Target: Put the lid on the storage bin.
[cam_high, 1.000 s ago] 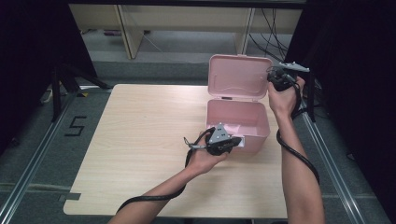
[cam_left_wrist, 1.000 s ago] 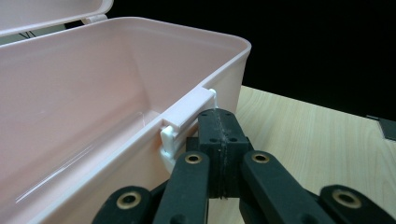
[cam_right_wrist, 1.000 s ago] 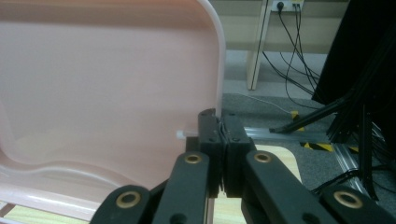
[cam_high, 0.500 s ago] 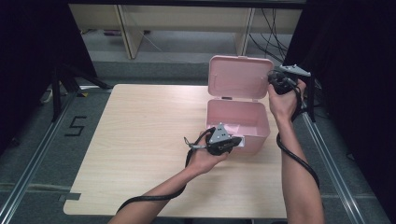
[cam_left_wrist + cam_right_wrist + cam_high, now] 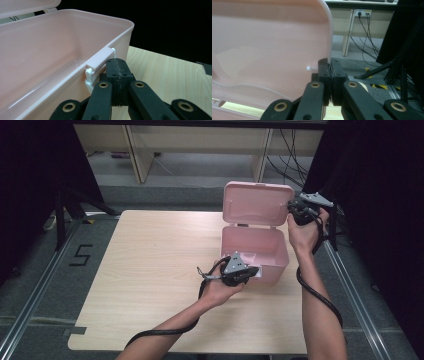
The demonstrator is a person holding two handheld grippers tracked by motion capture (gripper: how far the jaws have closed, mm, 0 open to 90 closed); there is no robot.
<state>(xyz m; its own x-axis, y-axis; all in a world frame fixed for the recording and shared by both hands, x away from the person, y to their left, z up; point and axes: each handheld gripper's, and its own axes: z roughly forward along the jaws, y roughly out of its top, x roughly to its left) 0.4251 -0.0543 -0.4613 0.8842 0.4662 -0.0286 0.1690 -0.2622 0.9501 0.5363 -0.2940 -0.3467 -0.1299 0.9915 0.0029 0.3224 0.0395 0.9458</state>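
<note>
Wooden table (image 5: 150, 270) — left gripper (image 5: 117, 75) clenched beside latch (image 5: 96, 63); right gripper (image 5: 329, 75) pinches lid (image 5: 274, 37).

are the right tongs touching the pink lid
Touching. In the right gripper view the right tongs are shut on the edge of the pink lid, which runs down between the pads.

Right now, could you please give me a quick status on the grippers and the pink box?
Left gripper shut at box front latch. Right gripper shut on lid edge. Box open, looks empty. Nothing in the way.
</note>
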